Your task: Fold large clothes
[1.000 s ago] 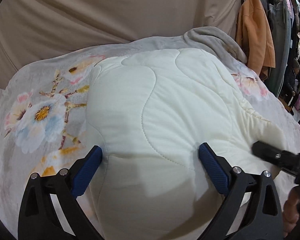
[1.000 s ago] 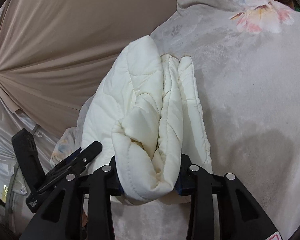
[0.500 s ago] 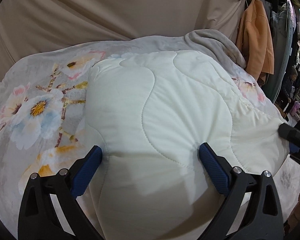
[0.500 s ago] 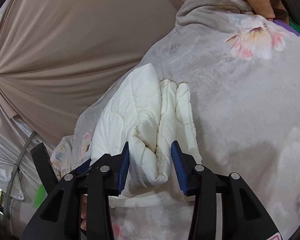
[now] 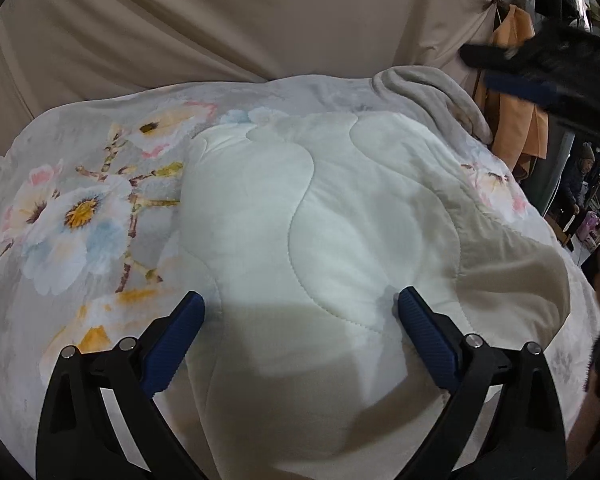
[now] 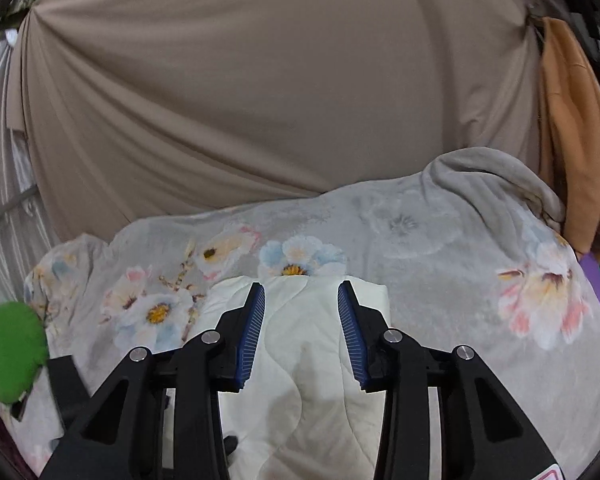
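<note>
Floral blanket (image 5: 80, 208) bears folded quilted garment (image 5: 320, 240); left gripper (image 5: 300, 320) spread wide over it; right gripper (image 6: 302, 320) closing on nothing, blurred at the left view's upper right

Left gripper (image 5: 300, 320) spread wide; right gripper (image 6: 301, 320) aloft (jaws closing, empty)

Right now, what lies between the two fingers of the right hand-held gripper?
Nothing is gripped by the right hand-held gripper: its jaws are closing with nothing between them. The right wrist view shows the folded white quilted garment lying below on the floral blanket.
</note>
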The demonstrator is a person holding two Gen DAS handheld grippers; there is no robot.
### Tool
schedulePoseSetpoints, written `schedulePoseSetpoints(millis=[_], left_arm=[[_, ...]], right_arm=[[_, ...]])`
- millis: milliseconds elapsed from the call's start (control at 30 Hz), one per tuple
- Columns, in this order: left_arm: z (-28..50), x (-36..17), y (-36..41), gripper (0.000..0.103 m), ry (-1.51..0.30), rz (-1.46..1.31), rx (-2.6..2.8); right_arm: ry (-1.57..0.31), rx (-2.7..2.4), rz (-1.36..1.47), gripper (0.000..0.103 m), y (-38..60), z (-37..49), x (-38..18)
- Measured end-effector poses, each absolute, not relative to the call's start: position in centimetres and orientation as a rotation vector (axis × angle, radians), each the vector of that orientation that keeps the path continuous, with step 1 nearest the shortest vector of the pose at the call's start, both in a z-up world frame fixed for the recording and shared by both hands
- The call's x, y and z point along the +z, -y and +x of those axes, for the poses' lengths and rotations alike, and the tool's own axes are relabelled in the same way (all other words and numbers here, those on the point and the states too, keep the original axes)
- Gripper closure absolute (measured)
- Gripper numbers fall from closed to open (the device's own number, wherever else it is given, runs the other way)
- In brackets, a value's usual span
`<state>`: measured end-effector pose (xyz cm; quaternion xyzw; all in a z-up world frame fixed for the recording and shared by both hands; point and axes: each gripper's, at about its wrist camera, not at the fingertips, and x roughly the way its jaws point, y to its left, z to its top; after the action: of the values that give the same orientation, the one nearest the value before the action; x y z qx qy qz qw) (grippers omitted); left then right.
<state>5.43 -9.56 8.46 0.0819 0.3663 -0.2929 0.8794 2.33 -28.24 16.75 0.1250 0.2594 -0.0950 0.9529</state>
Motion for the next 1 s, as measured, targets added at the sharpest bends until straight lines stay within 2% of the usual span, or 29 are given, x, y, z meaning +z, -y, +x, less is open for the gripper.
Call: schedulePoseSetpoints(millis=[100, 200, 300, 467, 733, 867, 1000], left_arm=[[6.0, 9.5, 8.7, 0.008, -0.742, 0.158, -0.597], [7.3, 8.3, 8.9, 0.006, -0.793, 0.155, -0.622], [8.0, 7.0, 9.1, 0.005, -0.848, 0.115, -0.644], [7.5, 6.2, 10.2, 0.005, -0.822, 0.174, -0.641], [7.5, 5.1, 10.6, 0.005, -0.819, 0.213, -0.597], [7.7, 5.1, 10.4, 0.005, -0.832, 0.208, -0.581], [7.7, 5.2, 10.1, 0.005, -0.841, 0.195, -0.58]], right_arm=[[-0.663, -0.212, 0.235, 0.08, 29.1, 6.5, 13.0], [-0.781, -0.217, 0.276, 0.082, 30.4, 9.0, 8.0], [-0.793, -0.186, 0.37, 0.085, 32.0, 9.0, 5.2], [-0.757, -0.14, 0.479, 0.087, 33.3, 8.2, 2.7], [-0.712, -0.193, 0.441, 0.087, 32.5, 7.9, 3.4], [-0.647, -0.269, 0.407, 0.082, 31.1, 4.1, 6.9], [-0.629, -0.263, 0.386, 0.082, 30.1, -1.6, 9.0]])
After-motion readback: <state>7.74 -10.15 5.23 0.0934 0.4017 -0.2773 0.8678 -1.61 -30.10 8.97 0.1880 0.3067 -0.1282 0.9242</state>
